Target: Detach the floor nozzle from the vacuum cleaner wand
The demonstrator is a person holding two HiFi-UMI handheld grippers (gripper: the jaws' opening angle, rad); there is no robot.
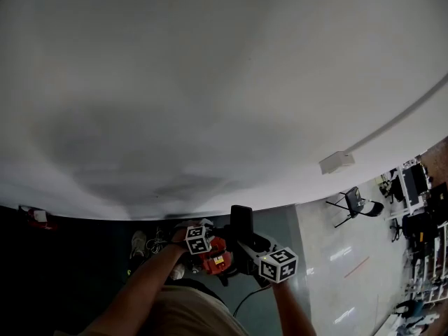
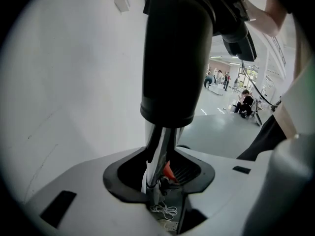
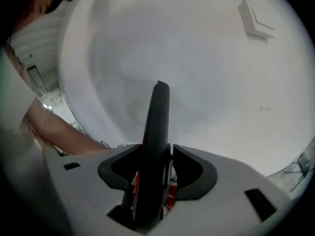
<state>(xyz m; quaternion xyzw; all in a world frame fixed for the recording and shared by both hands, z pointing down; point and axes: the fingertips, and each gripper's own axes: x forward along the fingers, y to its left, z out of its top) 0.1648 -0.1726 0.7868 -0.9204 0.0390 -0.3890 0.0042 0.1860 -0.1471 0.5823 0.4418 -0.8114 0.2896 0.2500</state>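
In the left gripper view a chrome wand (image 2: 158, 151) runs up between my jaws into a wide black collar (image 2: 177, 53). My left gripper (image 2: 157, 173) is shut on the wand. In the right gripper view a thin black nozzle part (image 3: 155, 146) with a red stripe stands edge-on, and my right gripper (image 3: 153, 181) has a pad against each side of it. The head view shows both grippers low in the middle. There the left gripper (image 1: 208, 256) is at a red vacuum part (image 1: 215, 260). The right gripper (image 1: 246, 242) is at the black nozzle part (image 1: 241, 221), which sticks up.
A white wall fills most of every view, with a small white box (image 1: 337, 162) mounted on it. A folding chair (image 1: 357, 203) and shelving stand at the far right. Shoes (image 1: 138, 243) and a black cable (image 1: 248, 299) lie on the grey floor below.
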